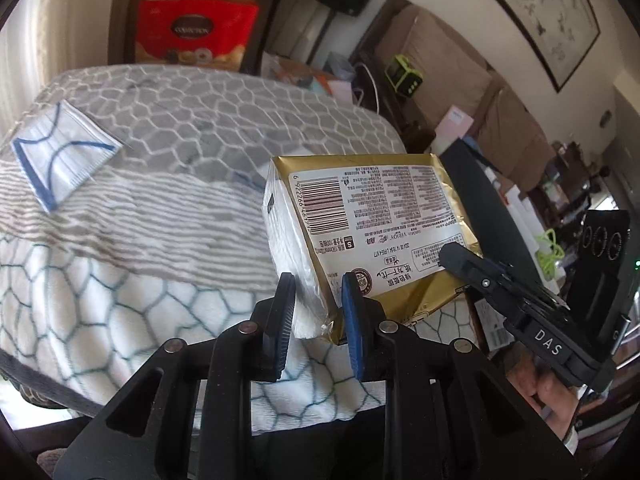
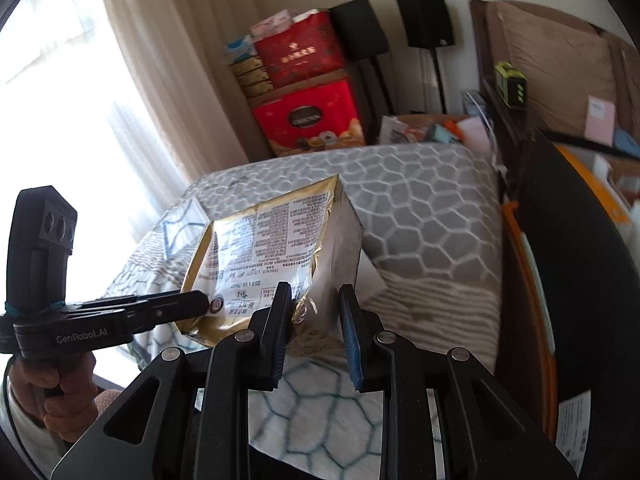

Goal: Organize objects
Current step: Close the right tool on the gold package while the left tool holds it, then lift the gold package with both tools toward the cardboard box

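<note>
Hand-held gripper [image 1: 314, 312], honeycomb blanket [image 1: 200, 128], curtain [image 2: 160, 60].

The gold-and-white plastic tissue pack [image 1: 360, 216] is showing a barcode with digits starting 6 922266, a boxed letter "S" and dense small print too fine to read. The red cardboard gift box [image 1: 192, 32] is displaying "COLLECTION" on its dark oval label. The black right gripper [image 1: 448, 258] is bearing "DAS" on its body. The black left gripper [image 2: 200, 300] is bearing "GenRobot.AI" on its body.
</note>
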`<state>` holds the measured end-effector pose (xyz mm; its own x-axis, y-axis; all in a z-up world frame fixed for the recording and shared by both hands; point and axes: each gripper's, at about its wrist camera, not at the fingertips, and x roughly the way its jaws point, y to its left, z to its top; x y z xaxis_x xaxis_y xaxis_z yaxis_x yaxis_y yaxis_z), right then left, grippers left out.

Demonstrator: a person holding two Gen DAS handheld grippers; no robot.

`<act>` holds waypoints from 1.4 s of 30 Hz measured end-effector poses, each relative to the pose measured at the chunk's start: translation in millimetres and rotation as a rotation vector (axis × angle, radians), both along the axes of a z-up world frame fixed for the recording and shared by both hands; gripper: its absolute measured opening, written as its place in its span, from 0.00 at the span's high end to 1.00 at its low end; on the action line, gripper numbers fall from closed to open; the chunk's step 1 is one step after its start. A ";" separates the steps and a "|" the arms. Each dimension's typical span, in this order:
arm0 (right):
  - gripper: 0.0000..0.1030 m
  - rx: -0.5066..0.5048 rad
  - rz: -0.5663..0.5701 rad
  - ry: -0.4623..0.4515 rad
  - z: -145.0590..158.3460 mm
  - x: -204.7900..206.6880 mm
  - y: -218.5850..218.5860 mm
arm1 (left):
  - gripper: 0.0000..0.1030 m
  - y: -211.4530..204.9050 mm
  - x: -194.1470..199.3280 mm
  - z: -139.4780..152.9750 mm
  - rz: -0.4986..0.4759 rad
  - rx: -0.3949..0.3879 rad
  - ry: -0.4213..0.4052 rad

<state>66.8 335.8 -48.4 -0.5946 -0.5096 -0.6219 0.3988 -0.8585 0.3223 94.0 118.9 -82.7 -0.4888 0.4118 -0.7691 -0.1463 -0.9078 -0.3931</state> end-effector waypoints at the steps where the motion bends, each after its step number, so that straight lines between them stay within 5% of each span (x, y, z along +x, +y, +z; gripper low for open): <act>1: 0.77 -0.013 -0.012 -0.028 -8.0 -1.9 6.9 | 0.79 4.3 -1.4 -3.3 -0.005 -0.005 -0.012; 5: 0.75 -0.050 -0.025 -0.096 -23.8 -7.2 24.1 | 0.73 16.1 -3.5 -11.9 -0.013 -0.022 -0.036; 7: 0.71 -0.071 -0.030 -0.115 -26.3 -8.9 28.8 | 0.61 17.4 -2.2 -11.9 -0.002 -0.050 -0.031; 9: 0.70 -0.060 -0.036 -0.116 -27.1 -8.9 29.3 | 0.36 16.7 -3.6 -14.5 0.031 -0.085 -0.040; 11: 0.61 -0.031 -0.032 -0.114 -29.8 -8.8 23.5 | 0.29 17.5 -4.5 -20.4 0.030 -0.089 -0.058; 18: 0.40 0.091 -0.004 -0.048 -30.9 -0.4 -5.6 | 0.26 22.7 -2.3 -26.3 -0.004 -0.079 -0.024; 26: 0.34 0.012 -0.016 -0.113 -42.8 -10.0 6.9 | 0.25 27.9 -3.7 -29.3 -0.004 -0.085 0.003; 34: 0.38 -0.027 -0.009 -0.135 -44.1 -10.2 11.0 | 0.27 29.6 -5.6 -30.2 -0.015 -0.076 -0.001; 38: 0.43 -0.044 -0.005 -0.146 -44.4 -9.5 11.3 | 0.44 34.8 -4.5 -29.8 -0.051 -0.032 -0.016; 42: 0.45 -0.049 -0.011 -0.148 -44.3 -8.4 12.3 | 0.47 40.4 -3.3 -27.4 -0.053 -0.045 -0.009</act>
<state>58.4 348.2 -92.7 -0.5042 -0.5355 -0.6776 0.3347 -0.8444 0.4182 90.7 159.3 -110.2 -0.4604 0.4021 -0.7914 -0.1914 -0.9155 -0.3538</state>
